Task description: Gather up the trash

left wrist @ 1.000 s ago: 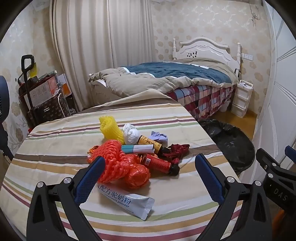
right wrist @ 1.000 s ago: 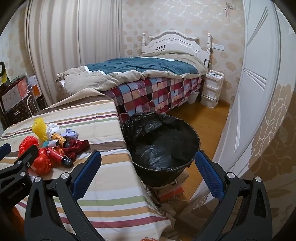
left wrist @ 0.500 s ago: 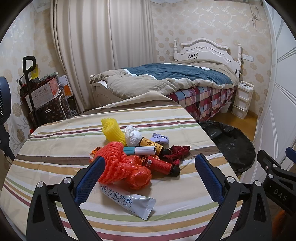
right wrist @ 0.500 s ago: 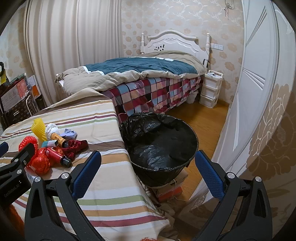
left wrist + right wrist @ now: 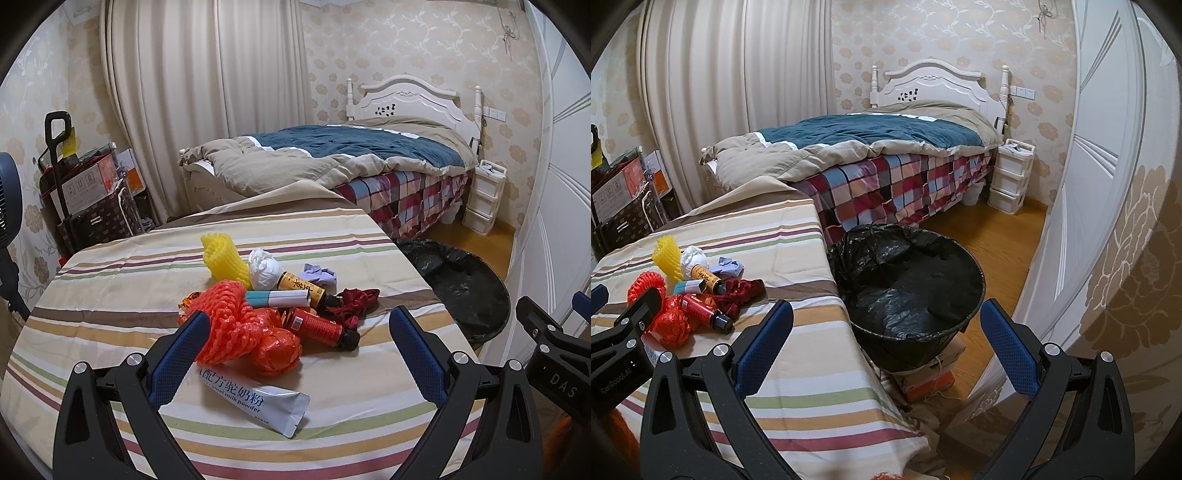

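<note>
- My left gripper [image 5: 297,328] hangs over the striped surface [image 5: 110,291], jaws spread wide, nothing between them.
- The trash pile sits right ahead of those jaws: an orange foam net [image 5: 229,325] just inside the left finger, a crumpled orange wrapper [image 5: 279,350] touching it.
- Below the jaws, nearest me, lies a silver milk powder sachet [image 5: 258,402], flat on the cloth.
- Beyond the jaws: a red bottle [image 5: 321,328], a yellow-labelled bottle [image 5: 301,288], a yellow foam net [image 5: 221,258], a white paper wad [image 5: 264,271] and a dark red cloth [image 5: 354,301].
- My right gripper [image 5: 886,332] is also wide open and empty, held off the surface's edge.
- Straight between its jaws stands the black-lined bin [image 5: 908,280], on the floor just beside the surface.
- The pile lies left of the right jaws, well apart from the bin.
</note>
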### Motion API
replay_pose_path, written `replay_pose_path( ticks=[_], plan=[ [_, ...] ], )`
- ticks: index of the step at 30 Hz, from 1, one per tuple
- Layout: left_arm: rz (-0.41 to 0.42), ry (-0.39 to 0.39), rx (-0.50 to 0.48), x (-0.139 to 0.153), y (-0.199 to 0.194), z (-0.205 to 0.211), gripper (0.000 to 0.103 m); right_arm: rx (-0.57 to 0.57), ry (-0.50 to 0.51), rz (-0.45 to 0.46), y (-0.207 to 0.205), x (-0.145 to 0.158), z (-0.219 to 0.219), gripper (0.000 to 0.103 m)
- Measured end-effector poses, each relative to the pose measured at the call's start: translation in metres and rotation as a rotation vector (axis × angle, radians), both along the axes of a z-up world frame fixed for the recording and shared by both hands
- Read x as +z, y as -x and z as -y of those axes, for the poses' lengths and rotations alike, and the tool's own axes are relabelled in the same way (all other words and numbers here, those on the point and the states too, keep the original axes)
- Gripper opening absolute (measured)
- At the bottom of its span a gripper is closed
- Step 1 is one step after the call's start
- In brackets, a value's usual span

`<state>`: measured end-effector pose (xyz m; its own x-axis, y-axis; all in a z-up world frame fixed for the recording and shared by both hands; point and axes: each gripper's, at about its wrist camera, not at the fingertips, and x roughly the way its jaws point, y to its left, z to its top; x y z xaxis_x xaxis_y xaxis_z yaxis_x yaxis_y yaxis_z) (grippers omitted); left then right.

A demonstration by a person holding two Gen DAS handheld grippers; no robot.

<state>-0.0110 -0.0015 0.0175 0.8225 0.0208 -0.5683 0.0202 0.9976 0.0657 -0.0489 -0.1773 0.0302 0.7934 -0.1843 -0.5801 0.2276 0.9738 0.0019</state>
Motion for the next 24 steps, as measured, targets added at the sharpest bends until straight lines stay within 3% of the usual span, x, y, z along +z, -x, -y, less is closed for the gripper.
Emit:
replay_pose_path(
  ticks=[24],
  plan=[
    [-0.001,-0.003,0.000,-0.0008,-0.0004,0.0007,0.097,-0.002,-0.001,-0.001,0.0000,-0.0006,-0.0007,0.099]
  ],
)
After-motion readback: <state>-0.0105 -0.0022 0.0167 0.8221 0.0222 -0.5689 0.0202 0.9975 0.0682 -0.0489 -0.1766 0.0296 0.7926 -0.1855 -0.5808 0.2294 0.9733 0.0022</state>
